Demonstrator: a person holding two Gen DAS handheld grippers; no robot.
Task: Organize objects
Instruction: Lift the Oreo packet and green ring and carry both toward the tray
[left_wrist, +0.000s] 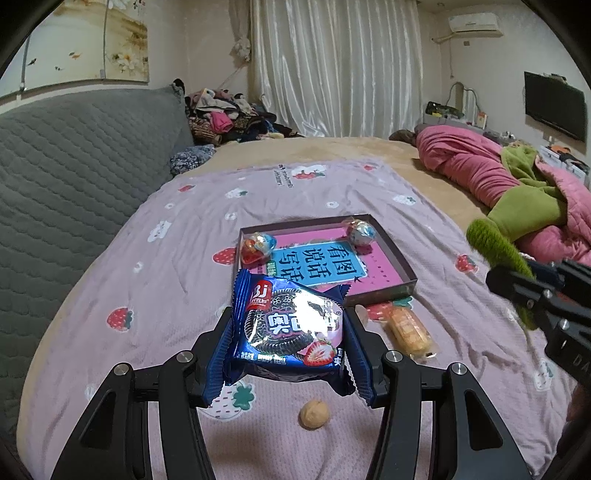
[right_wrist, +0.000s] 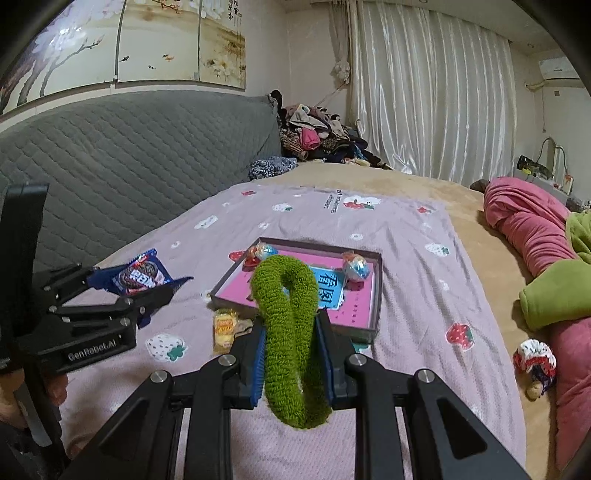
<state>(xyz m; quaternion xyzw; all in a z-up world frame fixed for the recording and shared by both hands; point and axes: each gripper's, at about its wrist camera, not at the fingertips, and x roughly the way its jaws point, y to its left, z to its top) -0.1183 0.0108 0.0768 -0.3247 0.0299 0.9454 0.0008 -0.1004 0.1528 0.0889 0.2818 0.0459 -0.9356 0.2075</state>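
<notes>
A bed (left_wrist: 332, 155) with a grey quilted headboard (left_wrist: 74, 166) faces white curtains (left_wrist: 332, 66) (drawn shut), a television (left_wrist: 554, 105) wall-mounted.

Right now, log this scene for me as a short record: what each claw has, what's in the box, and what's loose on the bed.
left claw: shut on blue cookie packet, held above the sheet
right claw: shut on green fuzzy loop
box: shallow, open, holds a pink and blue book and two wrapped egg toys
loose on sheet: walnut, yellow snack packet in front of the box
surface: strawberry-print sheet on a bed
</notes>
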